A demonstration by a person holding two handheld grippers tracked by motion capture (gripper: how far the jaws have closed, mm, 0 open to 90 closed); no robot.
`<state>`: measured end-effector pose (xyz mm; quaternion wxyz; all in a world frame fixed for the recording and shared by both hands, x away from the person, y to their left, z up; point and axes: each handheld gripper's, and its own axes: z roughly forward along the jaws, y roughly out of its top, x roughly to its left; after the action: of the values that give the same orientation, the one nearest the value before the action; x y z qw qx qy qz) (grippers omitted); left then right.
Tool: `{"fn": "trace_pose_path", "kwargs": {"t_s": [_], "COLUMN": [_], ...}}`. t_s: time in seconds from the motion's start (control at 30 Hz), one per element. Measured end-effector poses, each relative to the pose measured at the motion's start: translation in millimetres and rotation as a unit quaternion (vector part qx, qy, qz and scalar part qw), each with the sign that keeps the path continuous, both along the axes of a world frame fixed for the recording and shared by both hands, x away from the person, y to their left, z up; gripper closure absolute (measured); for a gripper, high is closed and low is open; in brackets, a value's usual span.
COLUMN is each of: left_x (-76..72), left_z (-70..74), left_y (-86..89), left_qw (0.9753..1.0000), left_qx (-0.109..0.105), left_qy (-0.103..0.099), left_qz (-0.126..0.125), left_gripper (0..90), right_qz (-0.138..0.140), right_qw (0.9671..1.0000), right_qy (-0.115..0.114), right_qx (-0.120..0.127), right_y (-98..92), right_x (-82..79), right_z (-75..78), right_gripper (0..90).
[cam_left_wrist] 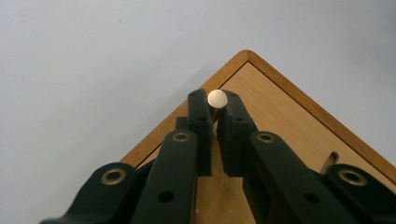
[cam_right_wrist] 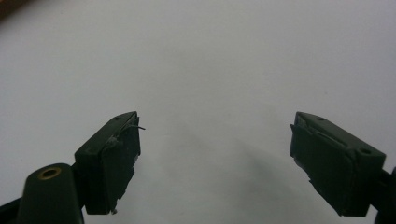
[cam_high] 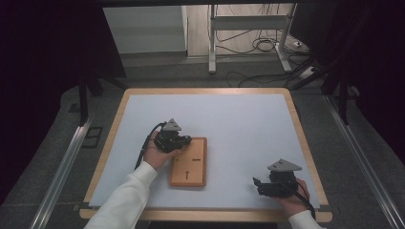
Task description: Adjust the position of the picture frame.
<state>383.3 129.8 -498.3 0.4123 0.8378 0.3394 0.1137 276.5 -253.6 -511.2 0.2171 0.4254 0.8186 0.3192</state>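
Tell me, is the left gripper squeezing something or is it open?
Squeezing. The left gripper is shut on a small round wooden peg, its jaws pressed against both sides, above a corner of the wooden board.

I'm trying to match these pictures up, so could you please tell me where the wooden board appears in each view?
High view: the wooden board lies left of centre on the white mat, under the left gripper.
Left gripper view: its corner points up, behind jaws shut on a small metal pin.
Right gripper view: a brown sliver at top left may be it.
Shared landmark: the white mat.
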Motion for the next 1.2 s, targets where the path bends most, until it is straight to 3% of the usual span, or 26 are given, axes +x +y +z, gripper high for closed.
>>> {"fn": "trace_pose_path", "kwargs": {"t_s": [0.37, 0.7, 0.87, 0.93, 0.97, 1.03, 1.1, 1.2], "left_x": [5.6, 13.9, 13.6, 11.9, 6.9, 4.2, -0.7, -10.2], "left_z": [-2.6, -15.0, -18.4, -17.4, -13.0, -9.4, -4.1, 1.0], "left_y": [-20.6, -25.3, -25.2, -26.1, -26.3, -24.0, -18.6, -6.4], "left_qw": [0.9999, 0.9996, 0.9997, 0.9996, 0.9991, 0.9991, 0.9991, 0.9993], "left_qx": [0.011, 0.009, 0.012, 0.025, 0.039, 0.038, 0.035, 0.027], "left_qy": [0.002, 0.025, 0.021, 0.011, -0.011, -0.019, -0.025, -0.023], "left_qz": [-0.011, -0.006, -0.007, -0.011, -0.009, -0.006, 0.001, 0.006], "left_gripper": [84.5, 84.6, 84.4, 83.8, 77.2, 72.2, 58.8, 47.0], "right_qz": [0.0, 0.001, 0.001, 0.001, 0.001, 0.001, 0.001, 0.001], "right_qw": [1.0, 1.0, 1.0, 1.0, 1.0, 1.0, 1.0, 1.0], "right_qy": [0.001, 0.004, 0.005, 0.005, 0.005, 0.005, 0.004, 0.004], "right_qx": [-0.001, -0.003, -0.003, -0.004, -0.003, -0.003, -0.003, -0.003], "right_y": [0.0, 0.4, 0.3, 0.1, 0.4, 0.4, 0.5, 0.4], "right_x": [0.1, 0.3, 0.2, 0.3, 0.2, 0.0, -0.2, -0.3], "right_z": [-0.8, -1.7, -1.7, -1.8, -1.8, -1.8, -1.8, -1.8], "right_gripper": [16.6, 16.6, 16.6, 16.6, 16.6, 16.6, 16.6, 16.6]}}
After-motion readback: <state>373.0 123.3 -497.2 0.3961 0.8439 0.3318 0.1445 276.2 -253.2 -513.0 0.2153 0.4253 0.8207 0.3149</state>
